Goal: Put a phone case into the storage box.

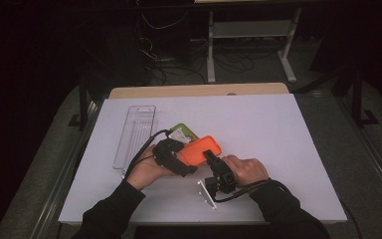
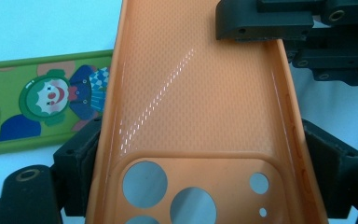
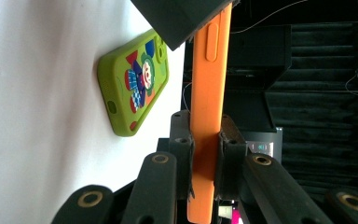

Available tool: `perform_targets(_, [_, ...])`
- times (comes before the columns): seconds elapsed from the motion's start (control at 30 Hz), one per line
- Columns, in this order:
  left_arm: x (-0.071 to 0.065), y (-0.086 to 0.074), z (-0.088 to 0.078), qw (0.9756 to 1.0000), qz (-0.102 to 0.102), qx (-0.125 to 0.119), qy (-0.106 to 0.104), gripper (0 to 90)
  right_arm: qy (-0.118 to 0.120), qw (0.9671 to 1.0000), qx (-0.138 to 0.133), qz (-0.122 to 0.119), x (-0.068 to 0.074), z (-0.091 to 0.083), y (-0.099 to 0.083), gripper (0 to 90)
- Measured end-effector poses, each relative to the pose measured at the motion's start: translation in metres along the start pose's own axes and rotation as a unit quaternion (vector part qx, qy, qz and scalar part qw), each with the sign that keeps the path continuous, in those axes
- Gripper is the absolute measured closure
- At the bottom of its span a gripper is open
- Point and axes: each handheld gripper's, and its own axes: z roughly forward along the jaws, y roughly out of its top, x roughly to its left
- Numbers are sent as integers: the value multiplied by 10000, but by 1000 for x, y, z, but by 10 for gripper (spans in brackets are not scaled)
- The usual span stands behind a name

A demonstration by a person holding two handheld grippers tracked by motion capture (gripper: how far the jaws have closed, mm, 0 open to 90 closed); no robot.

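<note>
I hold the orange, soft-looking phone case [image 1: 200, 150] clear of the white desk [image 1: 278, 149], between my two grippers. My left gripper [image 2: 200, 154] has its black jaws closed across the case's width, pads pressing both long rims near the round camera cut-outs; the inner face shows a fine dimpled texture with a glossy streak. My right gripper [image 3: 206, 158] has its jaws clamped thinly on the case's opposite end, one pad on each face. On the desk just behind lies a green rubbery phone case with a clown print [image 3: 135, 88], rounded at the corners. A clear plastic rectangular tray [image 1: 135, 134] lies farther left.
</note>
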Motion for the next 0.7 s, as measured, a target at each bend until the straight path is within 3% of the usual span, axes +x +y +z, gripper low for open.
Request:
perform_targets(0.03, [1, 0, -1, 10000, 86, 4, 21, 142, -36, 10000, -13, -19, 0, 0, 0, 786])
perform_targets(0.1, [1, 0, -2, 9999, -37, -142, -38, 114, -24, 10000, 0, 13, -1, 0, -1, 786])
perform_targets(0.23, [2, -1, -4, 9997, -15, -221, -133, 14, -3, 10000, 28, 63, -1, 0, -2, 785])
perform_targets(0.37, [1, -2, -6, 9989, -45, -381, -270, 0, 35, 10000, 59, 65, -2, 1, -5, 785])
perform_targets(0.4, [2, -2, -8, 9991, 71, -318, -285, 0, 43, 9999, 69, 94, -3, 1, -6, 785])
perform_targets(0.47, [3, -2, -10, 9990, 97, -312, -294, 0, 49, 9999, 93, 136, -4, 1, -7, 785])
perform_targets(0.7, [3, -4, -14, 9985, 55, -459, -277, 0, 103, 9986, 132, 501, -7, 1, -16, 784])
